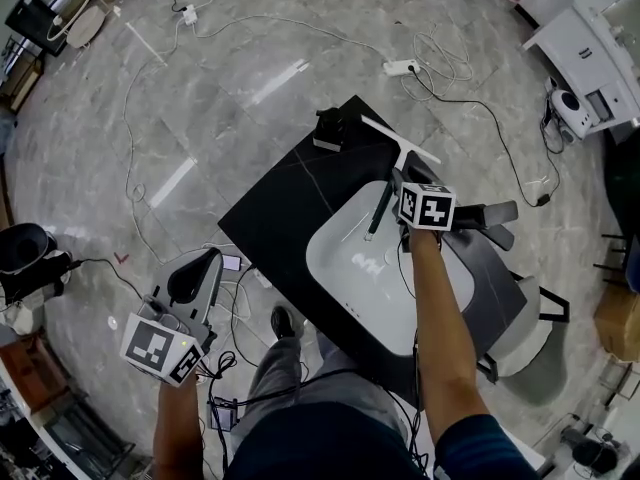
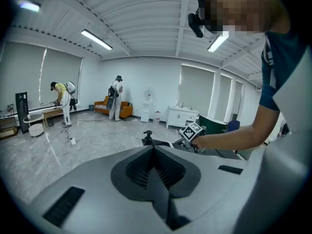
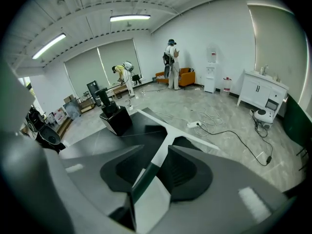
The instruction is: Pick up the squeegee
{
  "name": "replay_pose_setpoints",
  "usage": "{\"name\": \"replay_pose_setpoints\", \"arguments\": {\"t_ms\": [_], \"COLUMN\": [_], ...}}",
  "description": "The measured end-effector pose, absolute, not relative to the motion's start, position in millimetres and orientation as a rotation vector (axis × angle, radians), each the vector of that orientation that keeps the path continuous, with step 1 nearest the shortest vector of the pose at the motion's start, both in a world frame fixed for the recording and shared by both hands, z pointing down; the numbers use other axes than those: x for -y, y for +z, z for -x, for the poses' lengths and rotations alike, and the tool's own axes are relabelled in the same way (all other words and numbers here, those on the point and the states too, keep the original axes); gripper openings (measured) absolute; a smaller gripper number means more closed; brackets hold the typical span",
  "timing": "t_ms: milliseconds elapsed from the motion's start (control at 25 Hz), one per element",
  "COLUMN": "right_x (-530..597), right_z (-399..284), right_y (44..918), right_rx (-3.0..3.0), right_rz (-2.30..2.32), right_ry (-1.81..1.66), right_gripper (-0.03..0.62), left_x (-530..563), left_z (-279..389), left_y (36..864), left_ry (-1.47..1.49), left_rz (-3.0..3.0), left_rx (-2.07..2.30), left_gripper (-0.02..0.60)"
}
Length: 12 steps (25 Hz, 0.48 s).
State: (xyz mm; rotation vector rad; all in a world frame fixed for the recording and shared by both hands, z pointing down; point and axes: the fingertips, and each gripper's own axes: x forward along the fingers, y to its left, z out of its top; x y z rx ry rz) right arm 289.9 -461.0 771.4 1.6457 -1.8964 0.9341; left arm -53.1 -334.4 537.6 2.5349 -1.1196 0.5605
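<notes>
Right gripper point(image 3: 155, 146) jaws (apart) straddle squeegee point(image 3: 168, 130) handle.

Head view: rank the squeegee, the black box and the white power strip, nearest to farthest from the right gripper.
1. The squeegee, its handle between the right gripper's fingers.
2. The black box, on the counter's far corner.
3. The white power strip, on the floor beyond.

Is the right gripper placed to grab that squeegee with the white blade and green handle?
Probably yes: the jaws of the right gripper stand apart on either side of the handle of the white-bladed, green-handled squeegee, and nothing seems to block them from closing.
</notes>
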Motion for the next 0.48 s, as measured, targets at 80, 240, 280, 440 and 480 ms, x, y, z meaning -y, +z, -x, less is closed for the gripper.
{"name": "replay_pose_setpoints", "arguments": {"t_ms": [80,240,280,440,480], "right_x": [466.3,471.4,471.4,474.9,475.2], "right_z": [-290.3,-291.9,-292.2,-292.9,-293.2], "right_y": [783.0,802.7,807.0,818.4,818.6], "right_rx": [1.881,1.828,1.812,1.786,1.781], "right_rz": [-1.65,-1.664,-1.665,-1.677,-1.683], "right_ry": [0.951,0.984,0.993,1.038,1.043], "right_gripper": [0.172,0.19,0.195,0.196,0.195], "left_x": [337.5,340.5,340.6,342.9,342.6], "left_z": [54.5,57.5,58.1,59.0,59.3], "left_y": [544.6,557.4,560.2,566.5,566.3], "left_ry": [0.563,0.572,0.574,0.575,0.575], "left_rz": [-2.523,-2.505,-2.502,-2.493,-2.491], "left_rx": [1.121,1.119,1.118,1.116,1.118], "left_gripper": [0.006,0.006,0.006,0.006,0.006]}}
